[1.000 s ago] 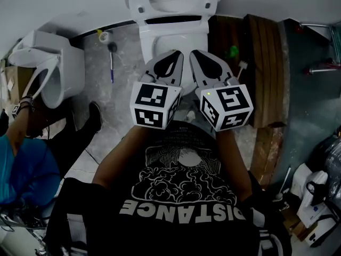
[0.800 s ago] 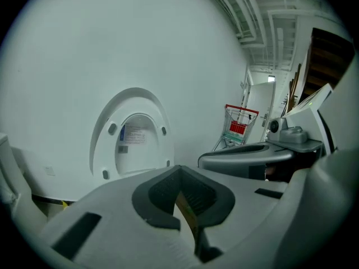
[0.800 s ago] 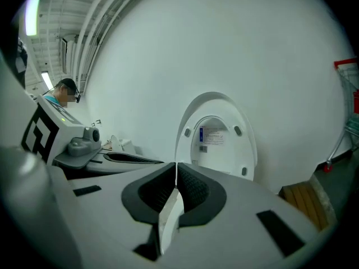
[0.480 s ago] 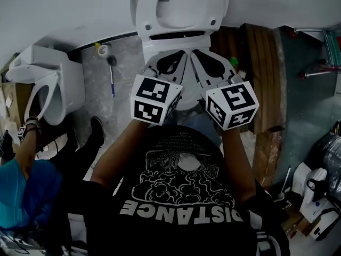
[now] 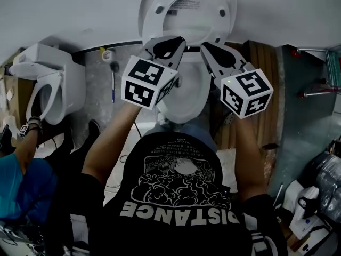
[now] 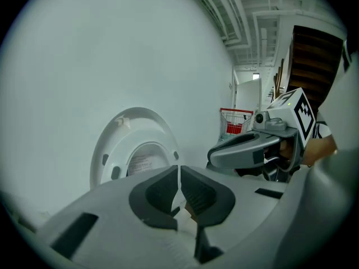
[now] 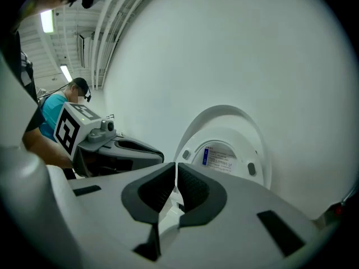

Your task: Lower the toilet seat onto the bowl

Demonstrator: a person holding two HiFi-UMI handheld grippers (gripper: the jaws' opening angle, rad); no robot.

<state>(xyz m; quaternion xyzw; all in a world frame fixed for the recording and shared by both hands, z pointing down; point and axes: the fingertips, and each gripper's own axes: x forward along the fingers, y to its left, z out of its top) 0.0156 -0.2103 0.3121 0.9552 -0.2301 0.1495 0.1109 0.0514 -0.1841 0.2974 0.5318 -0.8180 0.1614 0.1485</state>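
Two grey grippers are held side by side over white ceramic toilet bowl [image 5: 184,103], at centre of head view. Jaws of left gripper [image 5: 179,41] are pressed together, with nothing held between them. Jaws of right gripper [image 5: 205,47] are likewise closed and empty. At 12 o'clock, white oval plastic toilet seat [image 5: 186,7] is seen raised upright against white wall [image 5: 64,9], just beyond both gripper tips. At 9 o'clock, second white toilet [image 5: 50,84] is seen.
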